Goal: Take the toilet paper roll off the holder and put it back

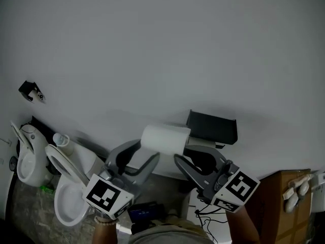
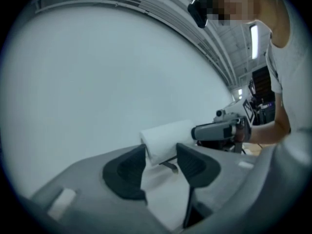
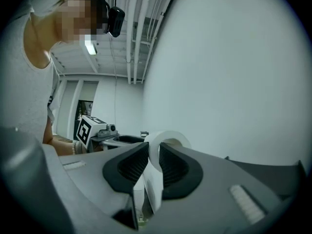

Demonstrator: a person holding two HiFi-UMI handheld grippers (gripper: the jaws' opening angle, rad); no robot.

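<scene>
**A mock bathroom corner set up inside an industrial hall**

A white ceramic toilet (image 1: 71, 200) with its seat raised stands against a plain pale grey wall (image 1: 167, 50) on a speckled stone-look floor (image 1: 30, 217). Just left of the toilet is a second white ceramic fixture (image 1: 28, 159), and above that a small black bracket (image 1: 30, 90) sits on the wall. To the toilet's right, a white toilet paper roll (image 1: 165, 138) shows beside a black box-shaped wall shelf (image 1: 212, 127). Further right of the toilet are a brown cardboard box (image 1: 284, 207) and loose black cables (image 1: 205, 218). The gripper views show an open ceiling with bare grey pipes (image 3: 131, 33) and a white tube light (image 3: 90, 47), as in a lab or workshop hall.
</scene>
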